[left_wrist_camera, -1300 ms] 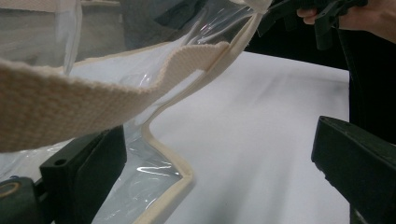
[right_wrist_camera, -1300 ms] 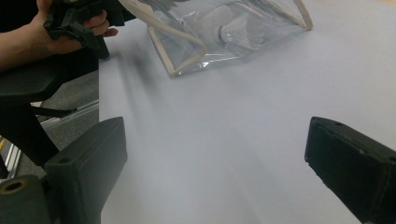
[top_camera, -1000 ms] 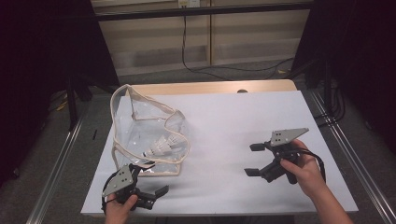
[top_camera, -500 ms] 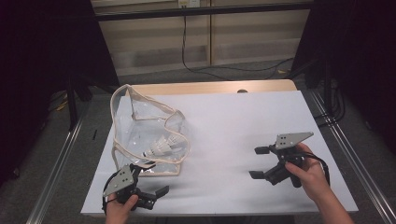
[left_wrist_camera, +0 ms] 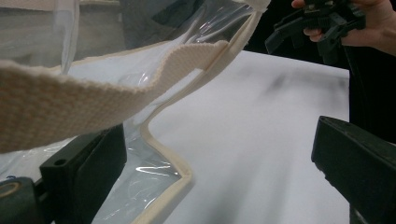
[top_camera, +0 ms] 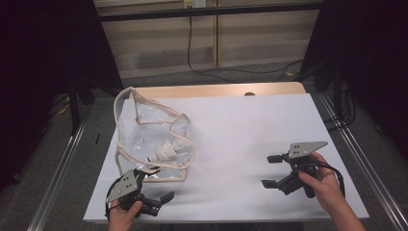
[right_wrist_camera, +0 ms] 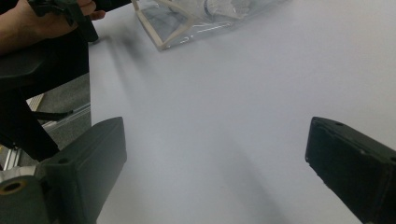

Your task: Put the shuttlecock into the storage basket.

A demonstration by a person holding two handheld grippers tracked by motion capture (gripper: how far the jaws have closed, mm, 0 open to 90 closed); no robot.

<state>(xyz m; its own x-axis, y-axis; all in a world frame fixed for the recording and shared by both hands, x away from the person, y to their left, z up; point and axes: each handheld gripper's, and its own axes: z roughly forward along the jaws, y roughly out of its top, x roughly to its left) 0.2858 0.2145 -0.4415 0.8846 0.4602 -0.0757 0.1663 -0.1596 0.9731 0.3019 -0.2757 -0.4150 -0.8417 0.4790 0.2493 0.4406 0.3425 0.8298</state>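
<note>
A clear plastic bag [top_camera: 154, 139] with cream fabric trim is seen on the left half of the white tabletop [top_camera: 240, 130], standing partly collapsed with its mouth open upward. A white shuttlecock [top_camera: 166, 150] is seen lying inside the bag, on its floor toward the near side.

The left gripper [top_camera: 153, 192] is held at the near left corner of the tabletop, just in front of the bag's near edge. Its jaws are spread wide and nothing is gripped between them. In the left gripper view, the cream webbing trim [left_wrist_camera: 93, 88] of the bag is seen crossing above the left jaw, and the bag's lower seam [left_wrist_camera: 168, 158] lies on the tabletop between the jaws, nearer the left one. Contact between jaw and bag cannot be confirmed from this view.

The right gripper [top_camera: 272, 171] is held at the near right of the tabletop, well apart from the bag, jaws pointed toward the left side. Its jaws are likewise spread wide and empty. In the right gripper view, bare white tabletop [right_wrist_camera: 224, 116] is seen between the jaws, with the bag's corner [right_wrist_camera: 187, 28] at the far upper edge and the person's left hand [right_wrist_camera: 42, 18] at the upper left.
</note>
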